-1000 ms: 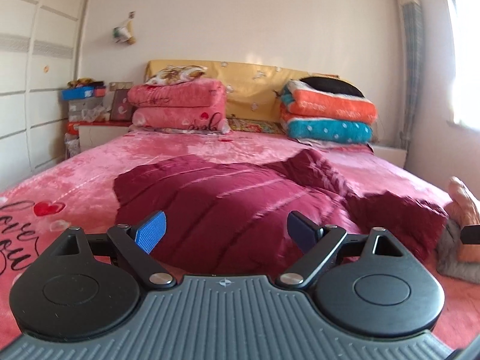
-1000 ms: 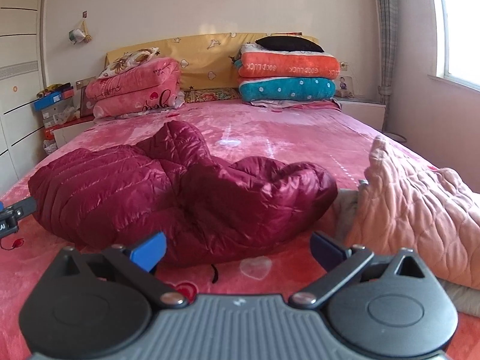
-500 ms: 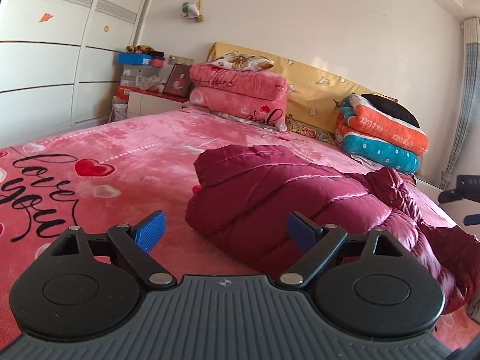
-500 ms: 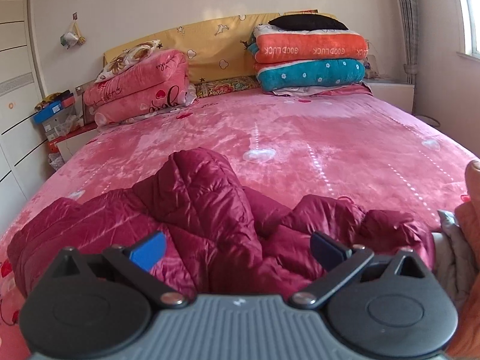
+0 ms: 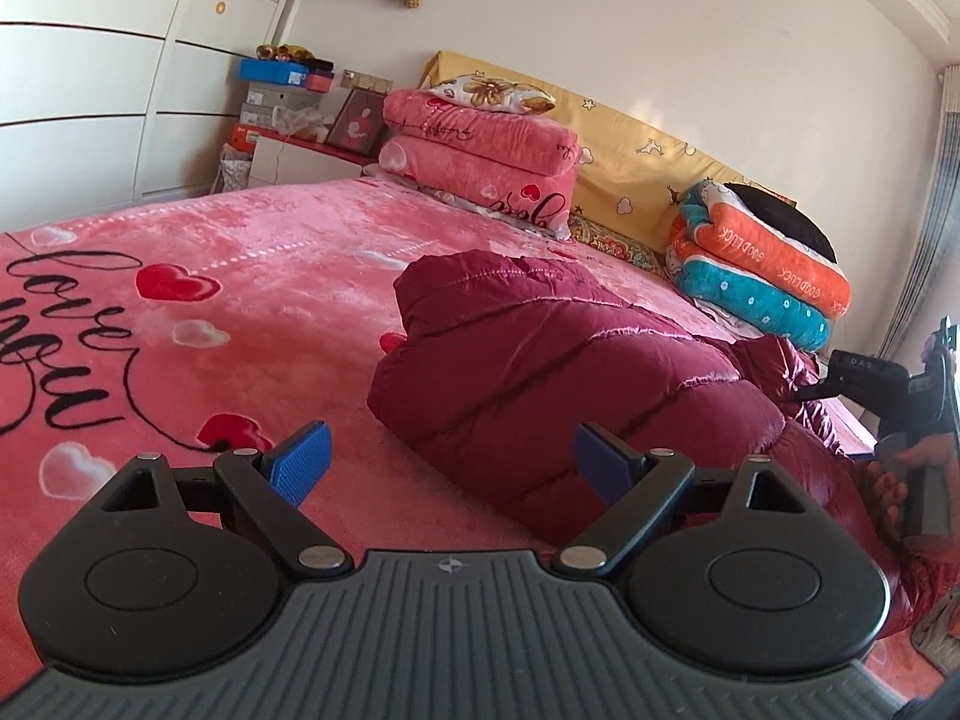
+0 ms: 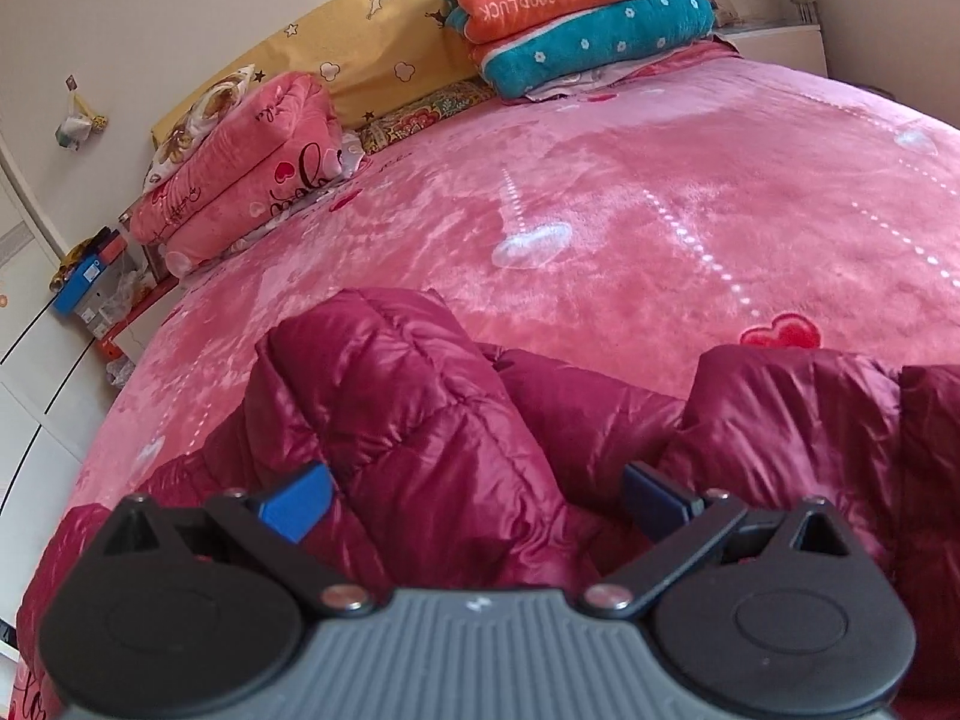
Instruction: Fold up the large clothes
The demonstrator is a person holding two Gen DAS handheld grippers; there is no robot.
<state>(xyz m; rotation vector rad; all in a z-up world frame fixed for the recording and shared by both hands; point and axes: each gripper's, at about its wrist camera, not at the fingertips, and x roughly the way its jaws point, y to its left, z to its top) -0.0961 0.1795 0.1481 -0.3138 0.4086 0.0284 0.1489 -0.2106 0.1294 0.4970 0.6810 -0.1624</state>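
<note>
A dark red quilted puffer jacket (image 5: 558, 372) lies crumpled on the pink bedspread (image 5: 252, 276). My left gripper (image 5: 450, 465) is open, low over the bed just short of the jacket's near left edge, nothing between its blue pads. In the right wrist view the jacket (image 6: 420, 420) fills the foreground, a puffed fold rising at the left. My right gripper (image 6: 477, 501) is open and hovers right over that fold, with the fabric between and under its fingers but not clamped. The right gripper's body and the hand holding it (image 5: 900, 420) show at the right edge of the left wrist view.
Folded pink blankets (image 5: 480, 150) and an orange and teal blanket stack (image 5: 762, 264) sit against the yellow headboard (image 5: 630, 150). White wardrobe doors (image 5: 90, 90) stand at the left, with boxes on a bedside unit (image 5: 282, 90). A curtain (image 5: 936, 210) hangs at the right.
Both grippers moved in close to the jacket: the left swung around to its left side, the right came down over its top fold. Both stayed open.
</note>
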